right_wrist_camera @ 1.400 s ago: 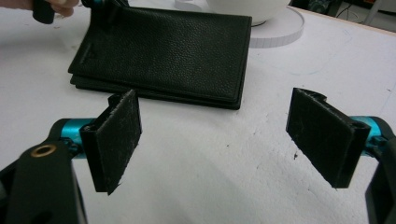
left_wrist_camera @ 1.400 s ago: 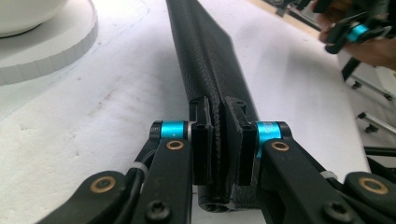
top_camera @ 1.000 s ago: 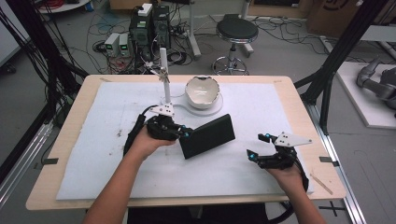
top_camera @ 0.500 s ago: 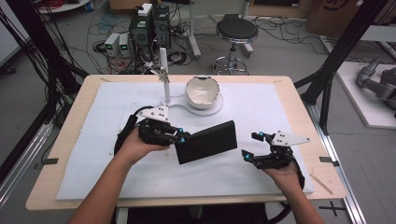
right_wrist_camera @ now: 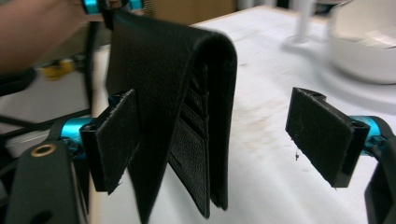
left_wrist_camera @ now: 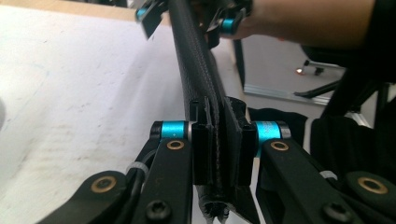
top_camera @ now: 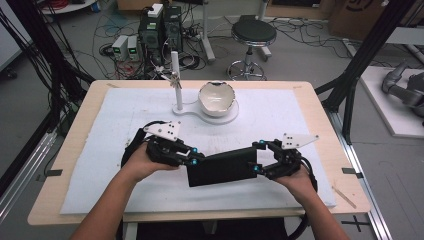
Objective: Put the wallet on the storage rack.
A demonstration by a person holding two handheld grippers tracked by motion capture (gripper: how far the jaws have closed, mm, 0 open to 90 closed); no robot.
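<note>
A long black leather wallet is held folded, just above the white mat, between both hands. My left gripper is shut on its left end; in the left gripper view the pads clamp the wallet's edge. My right gripper is at the wallet's right end with its jaws wide apart. In the right gripper view the wallet stands between the pads, leaning near the left pad, its card slots showing, and well apart from the right one.
A white bowl sits on a round white base with an upright post at the back middle of the mat. The wooden table edge runs close to the hands. Cables, boxes and a stool lie on the floor beyond.
The left gripper lifted the wallet and swung it level toward the right. The right gripper moved left and now has its open jaws around the wallet's right end.
</note>
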